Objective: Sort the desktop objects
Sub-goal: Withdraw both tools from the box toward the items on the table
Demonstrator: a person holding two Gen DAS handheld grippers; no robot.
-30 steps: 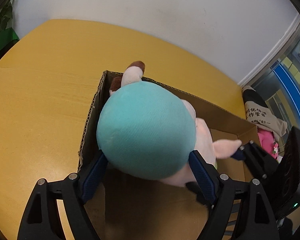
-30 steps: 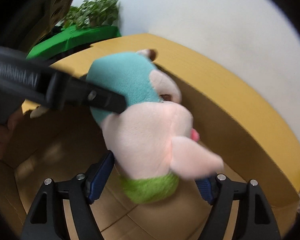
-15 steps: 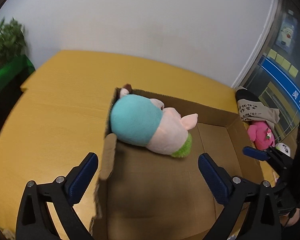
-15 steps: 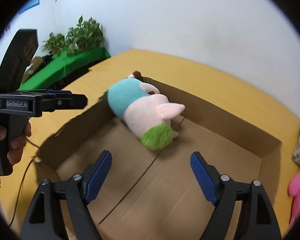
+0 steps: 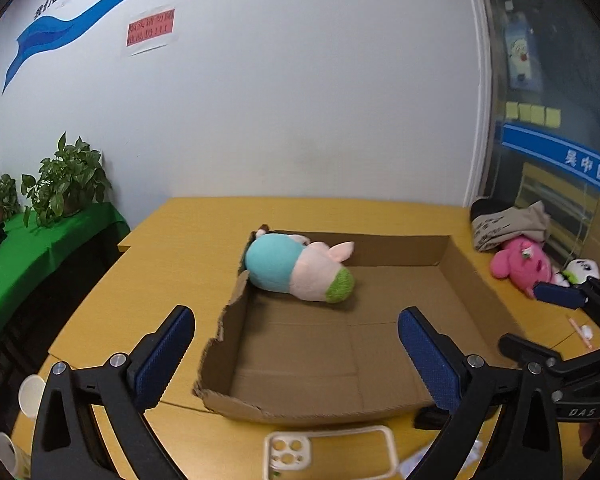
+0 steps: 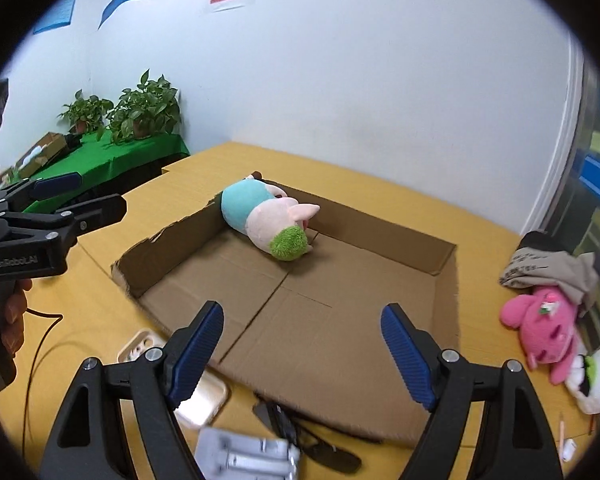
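Note:
A teal, pink and green plush toy (image 5: 296,270) lies on its side in the far left corner of the open cardboard box (image 5: 452,268); it also shows in the right wrist view (image 6: 266,220) inside the box (image 6: 446,280). My left gripper (image 5: 296,344) is open and empty, held back above the box's near edge. My right gripper (image 6: 302,338) is open and empty above the box's near side. A pink plush (image 6: 546,326) and a white plush (image 6: 592,374) lie on the desk right of the box.
A grey folded cloth (image 6: 552,266) lies behind the pink plush. A clear phone case (image 5: 328,454), a gold phone (image 6: 202,400), black glasses (image 6: 308,436) and a grey tray (image 6: 248,456) lie before the box. Potted plants (image 6: 140,110) stand on a green-covered side table at the left.
Both grippers let go of the plush toy, opened and pulled back and up. The toy now lies in the box's far left corner.

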